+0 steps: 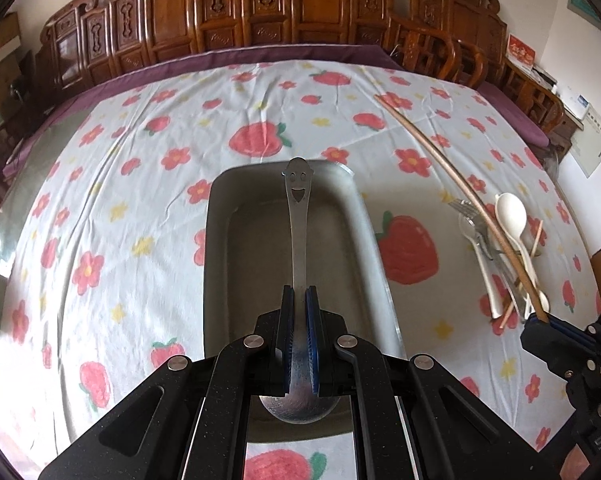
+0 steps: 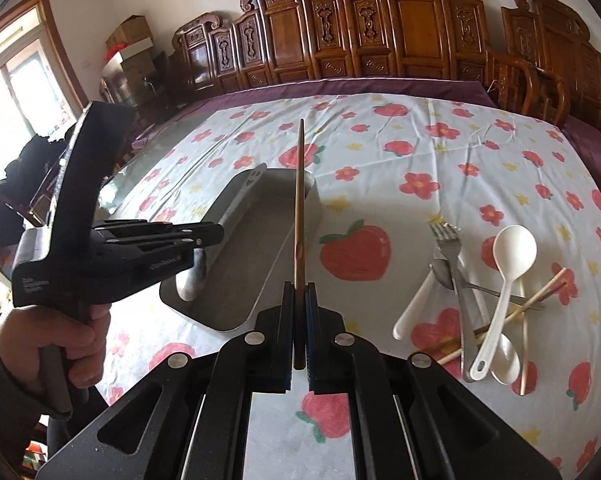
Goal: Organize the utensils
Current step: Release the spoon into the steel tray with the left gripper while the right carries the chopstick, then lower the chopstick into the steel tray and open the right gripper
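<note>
My left gripper (image 1: 299, 292) is shut on a steel spoon (image 1: 298, 224) with a smiley-face handle and holds it over the grey metal tray (image 1: 220, 240). My right gripper (image 2: 299, 286) is shut on a brown wooden chopstick (image 2: 299, 200) that points away over the tray's (image 2: 228, 280) right rim. The left gripper (image 2: 204, 236) shows at the left in the right wrist view, spoon bowl (image 2: 190, 280) hanging over the tray. The right gripper (image 1: 548, 322) shows at the right edge in the left wrist view, holding the chopstick (image 1: 452, 172).
A pile of utensils lies on the strawberry tablecloth right of the tray: white plastic spoons (image 2: 508, 280), steel forks (image 2: 446, 240), loose chopsticks (image 2: 540, 300). It also shows in the left wrist view (image 1: 508, 216). Carved wooden chairs (image 2: 340, 40) line the table's far side.
</note>
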A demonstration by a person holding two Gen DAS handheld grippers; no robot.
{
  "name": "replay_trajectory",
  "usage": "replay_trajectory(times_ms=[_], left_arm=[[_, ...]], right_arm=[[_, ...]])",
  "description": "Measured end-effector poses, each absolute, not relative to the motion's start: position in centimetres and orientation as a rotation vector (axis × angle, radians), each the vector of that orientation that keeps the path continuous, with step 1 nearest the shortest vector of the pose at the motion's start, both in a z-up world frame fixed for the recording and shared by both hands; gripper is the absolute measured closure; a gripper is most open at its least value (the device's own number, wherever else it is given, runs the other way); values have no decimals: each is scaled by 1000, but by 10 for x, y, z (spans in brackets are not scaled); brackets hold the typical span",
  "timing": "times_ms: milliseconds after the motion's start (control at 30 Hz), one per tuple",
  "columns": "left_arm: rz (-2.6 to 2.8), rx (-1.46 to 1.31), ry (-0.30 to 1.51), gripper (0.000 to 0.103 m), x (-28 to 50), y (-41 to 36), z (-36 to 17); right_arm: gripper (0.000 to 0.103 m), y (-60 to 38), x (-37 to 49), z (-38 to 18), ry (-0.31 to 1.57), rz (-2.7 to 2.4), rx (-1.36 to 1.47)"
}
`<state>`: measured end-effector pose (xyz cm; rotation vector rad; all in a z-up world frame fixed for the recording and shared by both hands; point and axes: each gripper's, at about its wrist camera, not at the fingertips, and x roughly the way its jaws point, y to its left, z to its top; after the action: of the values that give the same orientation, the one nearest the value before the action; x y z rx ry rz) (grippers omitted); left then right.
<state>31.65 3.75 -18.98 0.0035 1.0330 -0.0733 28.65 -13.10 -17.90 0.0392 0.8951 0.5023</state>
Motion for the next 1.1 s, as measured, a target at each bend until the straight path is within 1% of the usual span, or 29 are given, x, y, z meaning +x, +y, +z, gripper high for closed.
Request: replay_trajectory(times_ms=[200,567,767,1000,1100], left_arm=[[-77,4,1037,97,315,45,-195],[-71,10,965,96,289,76,-168],[-46,-2,954,96,278,100,-165],[-35,-10,946,96,273,115,-163],[-34,2,939,96,271,115,-162]], right_arm=[[97,-117,292,-185,909,511,27],[97,-77,302,-198,938,538,17],[97,-52,314,-214,984,539,38],[97,-40,321,-220,1004,507,43],[94,-34,319,-221,1006,523,35]])
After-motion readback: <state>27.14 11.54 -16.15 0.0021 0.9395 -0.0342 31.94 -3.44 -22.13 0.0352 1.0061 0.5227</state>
